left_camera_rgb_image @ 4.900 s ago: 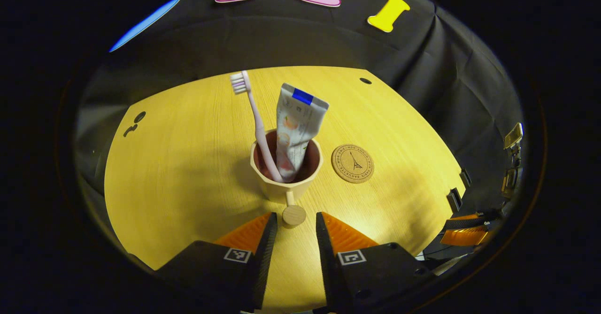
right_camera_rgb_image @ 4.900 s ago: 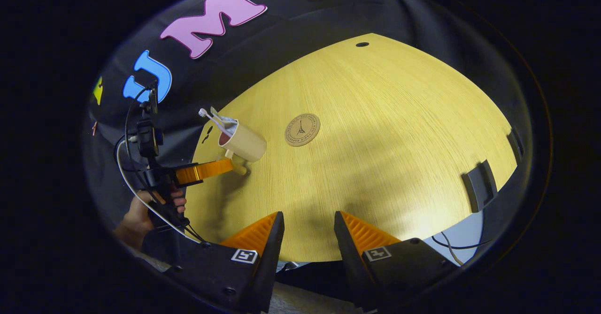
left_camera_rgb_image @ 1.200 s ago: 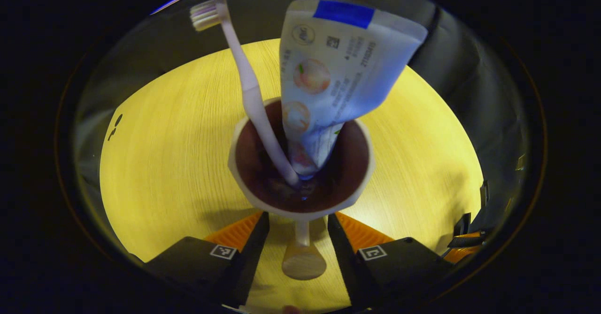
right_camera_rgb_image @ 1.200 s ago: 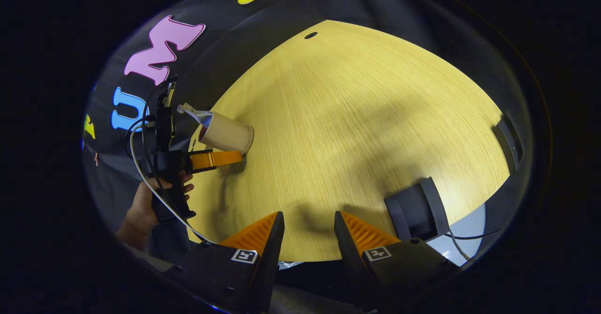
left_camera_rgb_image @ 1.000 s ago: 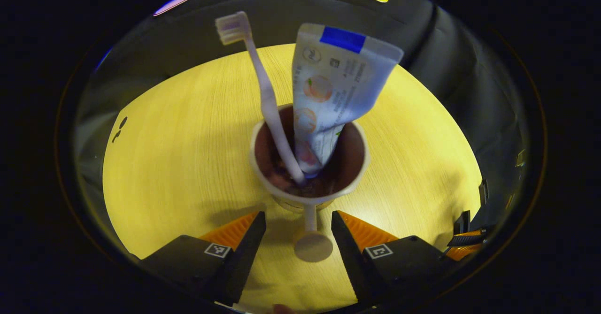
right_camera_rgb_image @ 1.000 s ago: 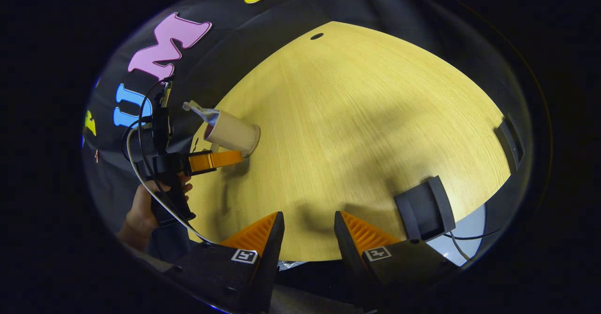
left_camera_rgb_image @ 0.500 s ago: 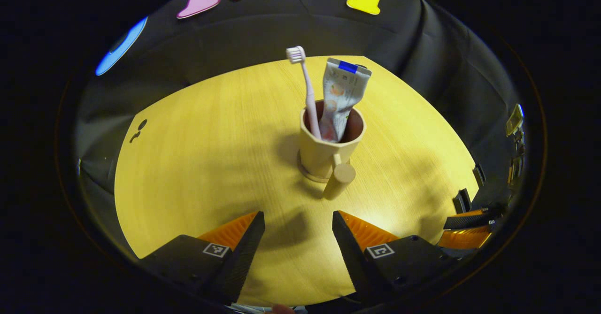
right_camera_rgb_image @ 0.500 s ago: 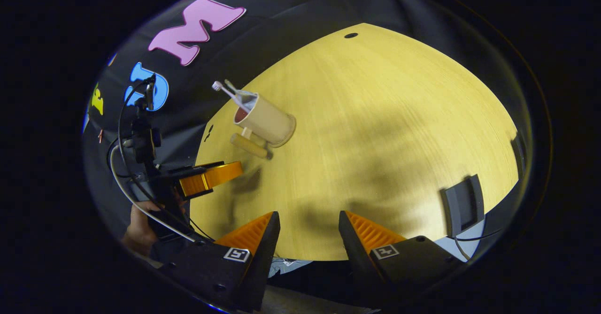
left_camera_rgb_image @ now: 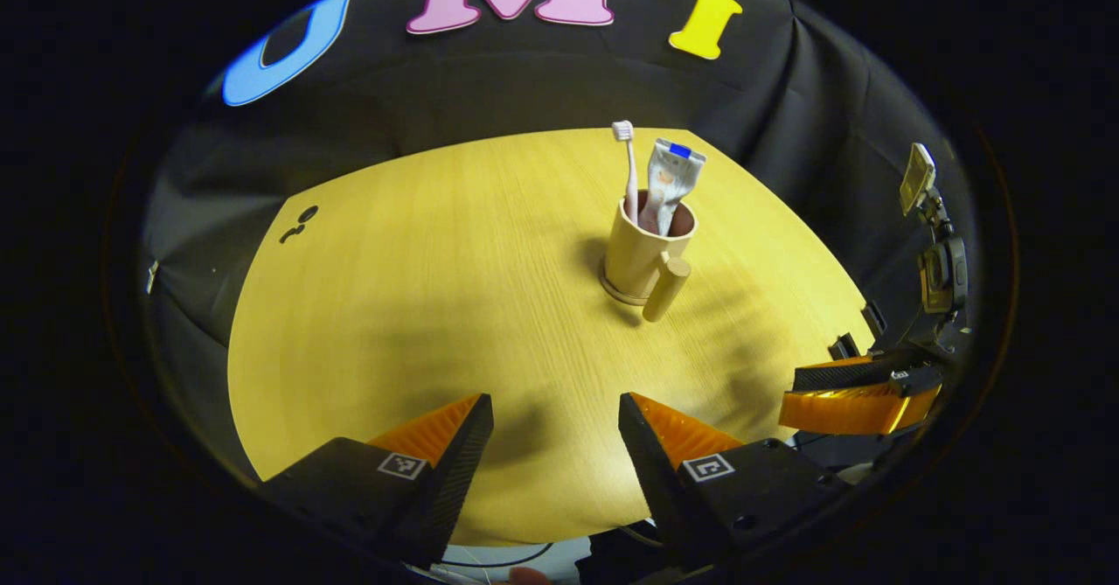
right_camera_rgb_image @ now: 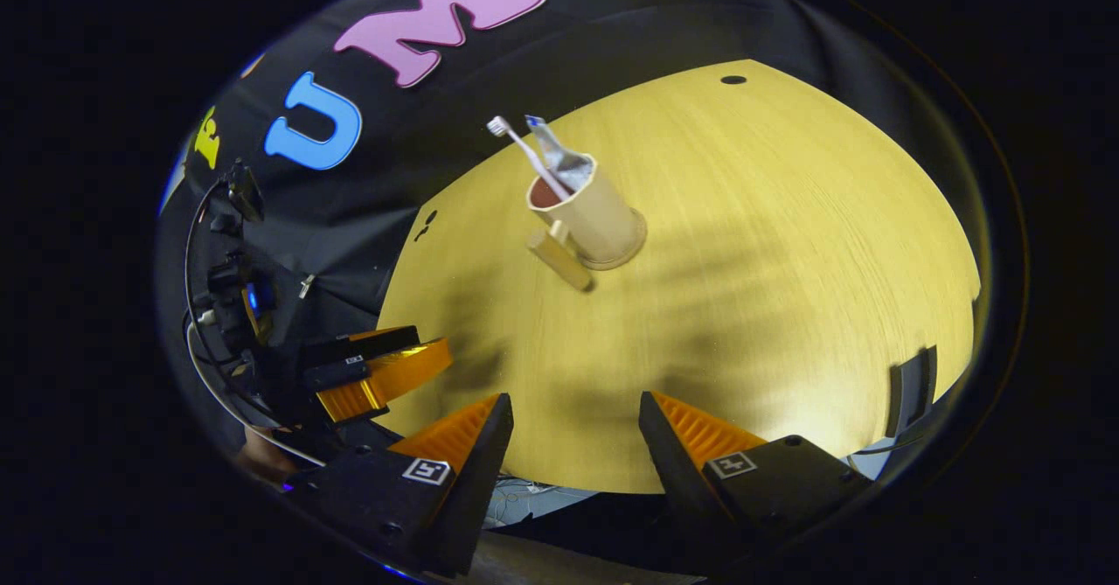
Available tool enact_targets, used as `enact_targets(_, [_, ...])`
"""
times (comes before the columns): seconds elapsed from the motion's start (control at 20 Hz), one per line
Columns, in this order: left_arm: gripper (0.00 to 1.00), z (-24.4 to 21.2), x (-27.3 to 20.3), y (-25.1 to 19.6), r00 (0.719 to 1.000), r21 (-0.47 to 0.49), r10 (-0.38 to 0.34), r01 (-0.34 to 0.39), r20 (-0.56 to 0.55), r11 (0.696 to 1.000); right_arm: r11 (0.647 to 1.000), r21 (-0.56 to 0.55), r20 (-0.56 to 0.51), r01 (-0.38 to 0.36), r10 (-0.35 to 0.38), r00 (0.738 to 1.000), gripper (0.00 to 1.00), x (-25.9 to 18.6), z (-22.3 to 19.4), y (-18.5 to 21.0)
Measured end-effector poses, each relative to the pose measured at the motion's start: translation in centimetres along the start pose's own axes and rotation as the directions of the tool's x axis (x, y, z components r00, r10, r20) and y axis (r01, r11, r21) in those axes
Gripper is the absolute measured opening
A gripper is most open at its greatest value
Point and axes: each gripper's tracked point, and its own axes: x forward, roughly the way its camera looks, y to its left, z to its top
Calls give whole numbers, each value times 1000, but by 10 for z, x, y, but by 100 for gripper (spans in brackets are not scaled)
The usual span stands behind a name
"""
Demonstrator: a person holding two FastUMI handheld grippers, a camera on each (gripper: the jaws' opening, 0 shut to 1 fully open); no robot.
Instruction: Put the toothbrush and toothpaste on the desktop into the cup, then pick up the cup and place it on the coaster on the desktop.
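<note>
Toothbrush [left_camera_rgb_image: 629, 165] and toothpaste [left_camera_rgb_image: 668, 183] stand in the cup [left_camera_rgb_image: 642, 253], which sits on the coaster [left_camera_rgb_image: 619, 292] on the tabletop [left_camera_rgb_image: 437, 288]. Left gripper [left_camera_rgb_image: 552, 432] and right gripper [right_camera_rgb_image: 573, 436] hang clear, fingers apart, so the job looks done.

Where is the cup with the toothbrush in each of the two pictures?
Left gripper view: the cup stands right of the middle, on the far part of the table, its handle toward the camera.
Right gripper view: the cup stands just above the middle, leaning in the picture, handle to its lower left.
Shared landmark: the toothbrush poking out of the cup beside the toothpaste.
</note>
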Motion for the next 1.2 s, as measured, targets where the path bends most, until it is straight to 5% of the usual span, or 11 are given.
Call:
enact_targets(0.6, [91, 0, -48, 44, 991, -126, 22, -5, 132, 992, 995, -83, 7, -52, 53, 999, 94, 20, 12, 56])
enact_targets(1.2, [91, -8, -52, 59, 987, -113, 105, -92, 117, 989, 996, -77, -8, -49, 48, 999, 94, 24, 34, 43])
